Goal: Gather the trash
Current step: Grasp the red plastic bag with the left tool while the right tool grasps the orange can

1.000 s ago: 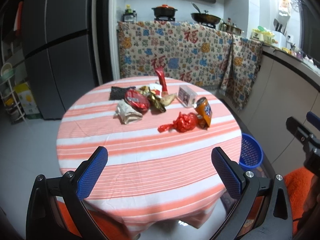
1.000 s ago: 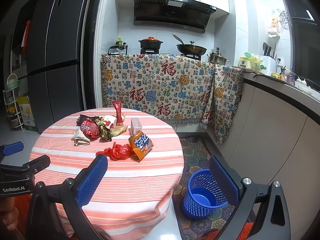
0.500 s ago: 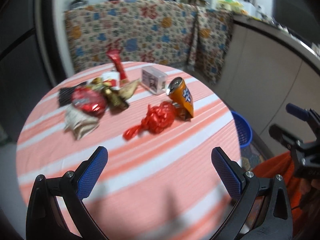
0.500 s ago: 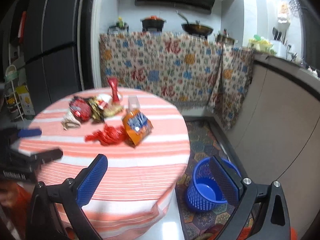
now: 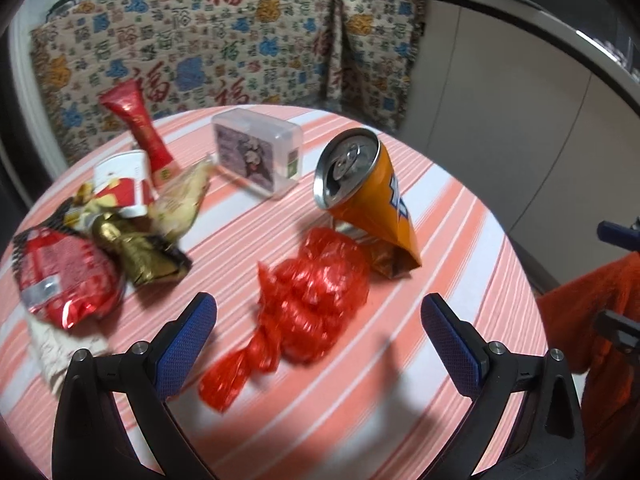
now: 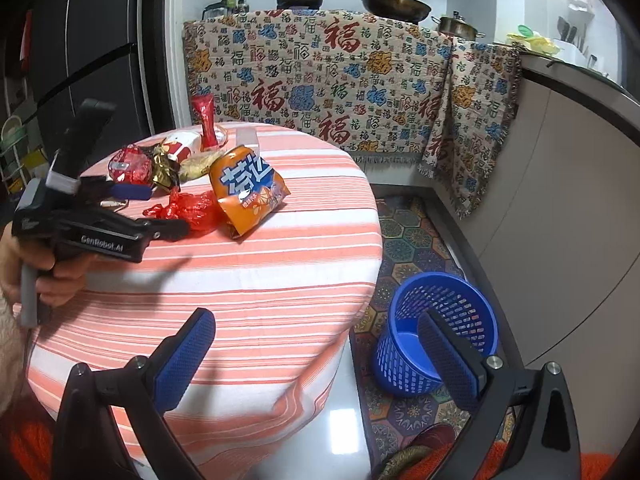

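Left gripper (image 5: 318, 326): it hovers low over the desk (image 5: 440, 248), fingers (image 5: 184, 344) wide apart and holding nothing; the red bag lies between them, just ahead.
Right gripper (image 6: 316, 358): it is at the near edge of the desk, fingers (image 6: 448, 356) also wide apart and empty.
Red bag (image 5: 308, 300): a crumpled plastic bag with a twisted tail, lying on the striped cloth (a little blurred in the left wrist view).
Can (image 5: 366, 194): an orange, crushed drink can, lying tilted with its open top up, touching the far right side of the red bag.
Clear box (image 5: 256, 154): it stands behind the can, near the far edge.
Wrappers (image 5: 120, 224): a pile at the left with a red packet, a gold one, a white-and-red cup and a tall red tube standing up.
Basket (image 6: 436, 332): blue and perforated, on the patterned floor just right of the desk; it looks empty inside.
Hand (image 6: 48, 264): it grips the handle of the left gripper (seen from the right wrist view).
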